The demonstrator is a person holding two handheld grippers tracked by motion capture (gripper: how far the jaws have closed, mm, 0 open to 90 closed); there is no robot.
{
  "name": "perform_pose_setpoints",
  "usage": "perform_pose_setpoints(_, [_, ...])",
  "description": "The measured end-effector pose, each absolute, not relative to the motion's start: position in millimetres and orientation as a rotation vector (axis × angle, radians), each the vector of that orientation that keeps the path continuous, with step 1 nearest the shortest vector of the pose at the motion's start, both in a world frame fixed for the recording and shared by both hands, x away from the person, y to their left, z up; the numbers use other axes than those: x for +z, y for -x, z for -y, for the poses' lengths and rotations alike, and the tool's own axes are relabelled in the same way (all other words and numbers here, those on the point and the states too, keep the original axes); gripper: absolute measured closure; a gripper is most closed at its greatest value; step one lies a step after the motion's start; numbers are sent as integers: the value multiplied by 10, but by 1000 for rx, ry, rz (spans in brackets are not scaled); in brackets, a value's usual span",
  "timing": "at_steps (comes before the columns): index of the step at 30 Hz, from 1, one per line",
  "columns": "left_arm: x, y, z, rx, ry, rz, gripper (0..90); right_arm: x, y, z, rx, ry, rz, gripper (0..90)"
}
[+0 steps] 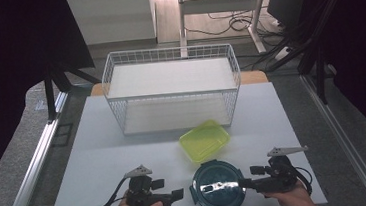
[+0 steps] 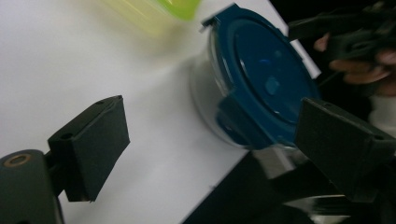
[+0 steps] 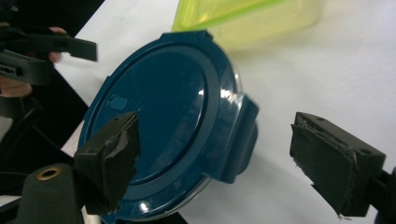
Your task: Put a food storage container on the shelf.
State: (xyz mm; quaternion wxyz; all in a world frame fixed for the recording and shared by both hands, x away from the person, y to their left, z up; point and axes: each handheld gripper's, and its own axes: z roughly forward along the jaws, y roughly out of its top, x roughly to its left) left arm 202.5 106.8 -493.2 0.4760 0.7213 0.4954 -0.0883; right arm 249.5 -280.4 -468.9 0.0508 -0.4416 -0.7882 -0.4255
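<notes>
With both grippers, left (image 1: 178, 196) and right (image 1: 246, 182), wide open and holding nothing, the blue tub (image 1: 217, 187) between them sits near the table (image 1: 100, 155) edge, so a bump might knock it off.

— How many containers are counted on the bench (image 1: 100, 155)?
— Two: one blue tub (image 1: 217, 188), one yellow box (image 1: 204, 140).
— And baskets?
— One wire basket (image 1: 172, 89) is counted. Two grippers are seen, left (image 1: 175, 196) and right (image 1: 242, 182).

I see a glossy blue plastic lid (image 3: 163, 140), a translucent yellow-green plastic box (image 1: 204, 140), a white wire basket (image 1: 172, 89), and a matt white tabletop (image 1: 105, 160); jaws look matt black.
</notes>
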Motion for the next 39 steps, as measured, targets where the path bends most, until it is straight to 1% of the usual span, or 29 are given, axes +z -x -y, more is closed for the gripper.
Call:
perform_pose_setpoints(2, [-5023, -2031, -1001, -281, -1747, -1222, 98, -4737, -2489, 2789, -1285, 1346, 2371, 152])
perform_pose_setpoints(3, [-5023, -2031, -1001, -281, -1747, -1222, 100, -4737, -2489, 2789, -1285, 1346, 2371, 152])
perform_pose_setpoints(7, [-5140, -2088, -908, -383, -1695, -1251, 114, -4777, -2515, 2756, -1269, 1352, 2337, 145])
perform_pose_setpoints(8, [-5154, -2101, -899, -390, -1689, -1256, 119, -4783, -2519, 2741, -1262, 1352, 2337, 142])
perform_pose_setpoints(12, [-5170, -2130, -885, -390, -1669, -1272, 123, -4805, -2541, 2695, -1240, 1336, 2339, 138])
perform_pose_setpoints(13, [-5142, -2125, -838, -344, -1711, -1270, 125, -4823, -2563, 2674, -1228, 1333, 2334, 133])
perform_pose_setpoints(15, [-5108, -2109, -785, -327, -1730, -1246, 125, -4828, -2569, 2670, -1225, 1336, 2332, 133])
perform_pose_setpoints(18, [-5099, -2111, -649, -383, -1717, -1226, 120, -4838, -2580, 2672, -1217, 1339, 2326, 133])
perform_pose_setpoints(20, [-5118, -2100, -603, -371, -1729, -1230, 121, -4843, -2577, 2679, -1217, 1346, 2316, 133])
perform_pose_setpoints(24, [-5160, -2069, -511, -398, -1718, -1228, 132, -4862, -2574, 2670, -1212, 1337, 2302, 135])
perform_pose_setpoints(30, [-5191, -2061, -489, -435, -1689, -1233, 185, -4904, -2568, 2626, -1179, 1325, 2296, 142])
perform_pose_setpoints(34, [-5199, -2039, -483, -462, -1677, -1235, 216, -4975, -2590, 2601, -1148, 1333, 2254, 161])
perform_pose_setpoints(37, [-5231, -2028, -470, -501, -1665, -1249, 224, -4988, -2600, 2596, -1135, 1341, 2220, 173])
perform_pose_setpoints(39, [-5236, -2026, -467, -503, -1661, -1255, 229, -4993, -2604, 2598, -1137, 1343, 2213, 181])
